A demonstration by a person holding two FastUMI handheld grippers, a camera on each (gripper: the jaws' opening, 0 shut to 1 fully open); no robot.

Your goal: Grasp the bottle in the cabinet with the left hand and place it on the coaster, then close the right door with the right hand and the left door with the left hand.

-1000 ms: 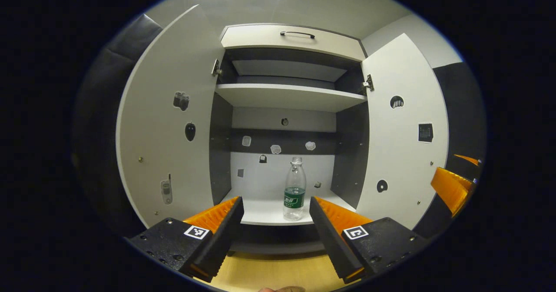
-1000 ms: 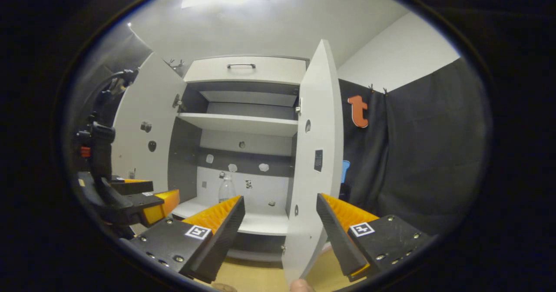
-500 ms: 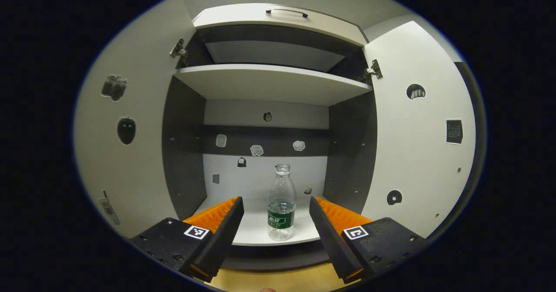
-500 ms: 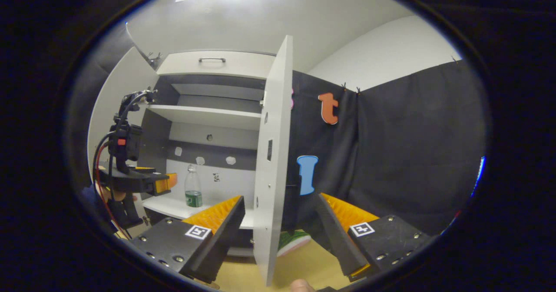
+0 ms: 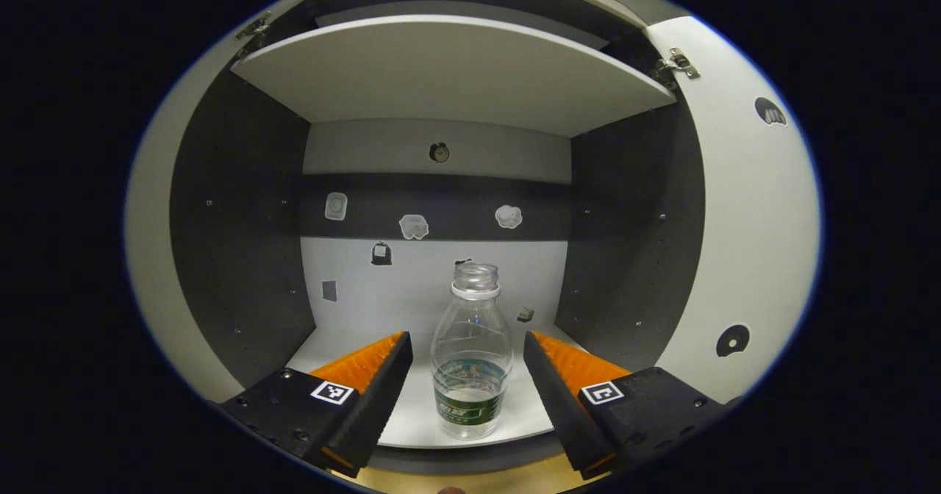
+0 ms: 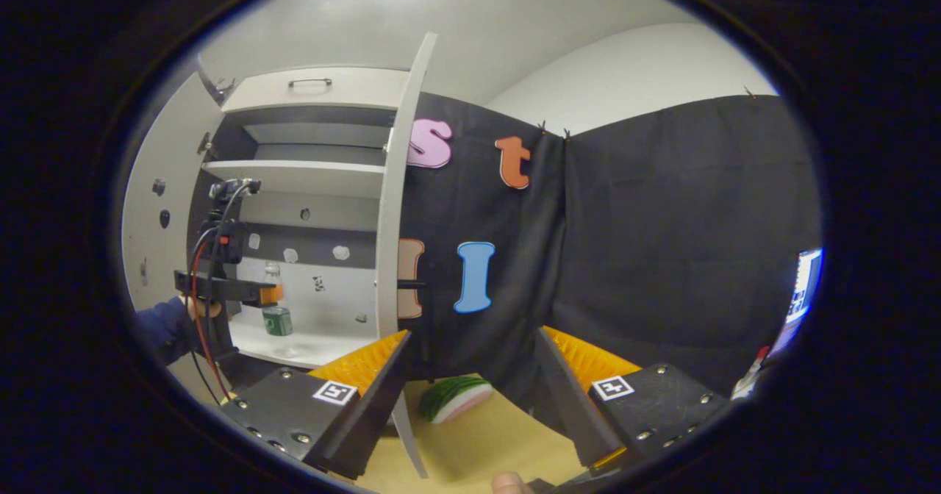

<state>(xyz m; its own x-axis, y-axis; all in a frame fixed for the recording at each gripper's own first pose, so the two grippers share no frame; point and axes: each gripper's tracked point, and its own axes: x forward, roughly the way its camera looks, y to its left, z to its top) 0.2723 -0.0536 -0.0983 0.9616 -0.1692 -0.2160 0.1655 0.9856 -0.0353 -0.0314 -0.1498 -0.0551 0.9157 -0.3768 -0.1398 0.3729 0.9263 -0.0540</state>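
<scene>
Left gripper view had the left gripper [image 5: 466, 376] spread wide, one clear bottle [image 5: 471, 365] standing upright between its fingers without touching either, on the cabinet's lower shelf [image 5: 412, 417]. Two doors stood open. Right gripper view had the right gripper [image 6: 469, 391] released around nothing, above a wooden floor [image 6: 485, 450], beside the right door [image 6: 390, 259], a watermelon-slice coaster [image 6: 454, 398] lying beyond.

1. The white bottom shelf [image 5: 419, 406] sits inside the cabinet.
2. A clear bottle [image 5: 471, 354] stands upright on it, near the front edge.
3. The wood desk [image 6: 478, 442] has a watermelon-slice thing [image 6: 454, 397] lying on it.
</scene>
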